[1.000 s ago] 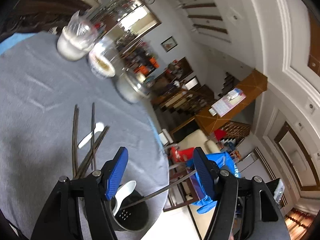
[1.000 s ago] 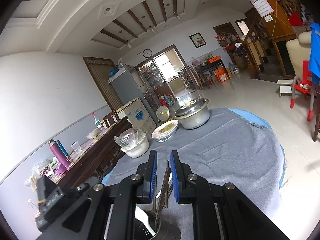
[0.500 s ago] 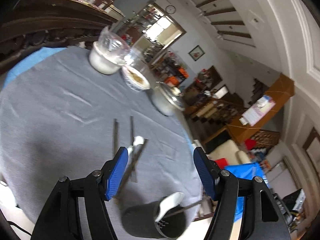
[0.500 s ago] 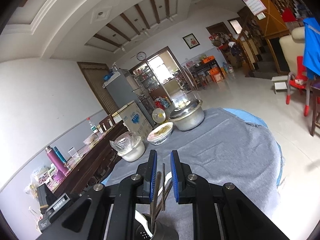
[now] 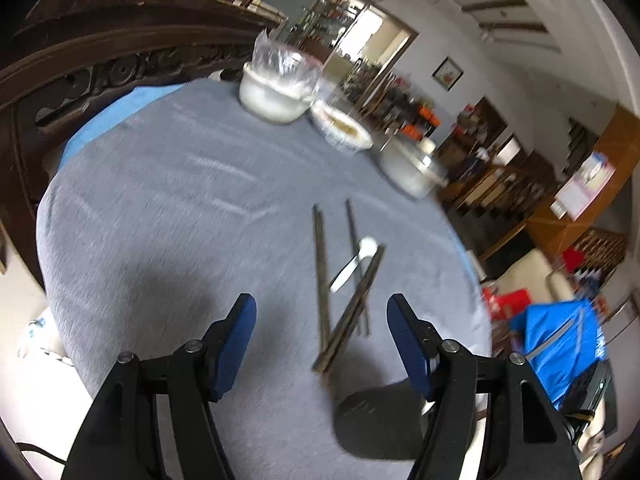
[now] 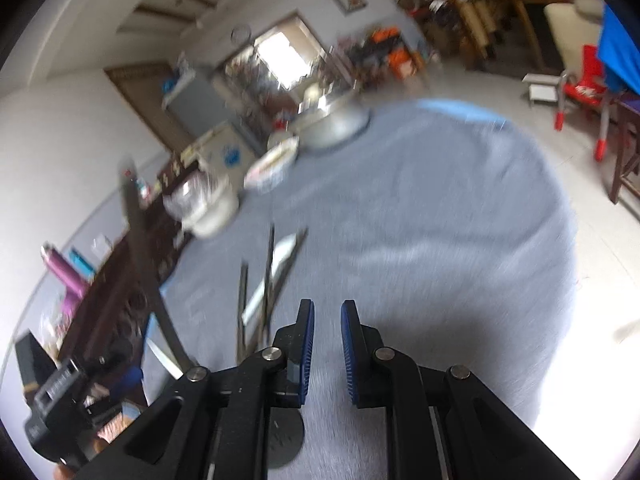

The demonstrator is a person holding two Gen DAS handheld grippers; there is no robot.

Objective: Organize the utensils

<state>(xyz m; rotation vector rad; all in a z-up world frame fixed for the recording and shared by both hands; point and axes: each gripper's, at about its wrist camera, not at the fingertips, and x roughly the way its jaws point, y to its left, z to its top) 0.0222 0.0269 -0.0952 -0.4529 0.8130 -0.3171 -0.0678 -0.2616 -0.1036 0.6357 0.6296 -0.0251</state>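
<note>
Chopsticks [image 5: 324, 280] and white spoon [image 5: 354, 266] lie loose on grey cloth [image 5: 160, 200]; left gripper [image 5: 322, 336] wide apart, right gripper [image 6: 327, 354] slightly parted, empty; most sorting left, I judge

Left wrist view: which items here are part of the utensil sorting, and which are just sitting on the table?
Job items: chopsticks, white spoon, dark utensil holder.

Lying about: bag-covered bowl, food bowl, lidded metal pot.

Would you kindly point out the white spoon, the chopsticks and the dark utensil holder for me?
white spoon [image 5: 352, 266]: left wrist view, on the middle of its handle.
chopsticks [image 5: 321, 272]: left wrist view, on the shaft of the leftmost stick.
dark utensil holder [image 5: 376, 424]: left wrist view, on its blurred outer wall.
</note>
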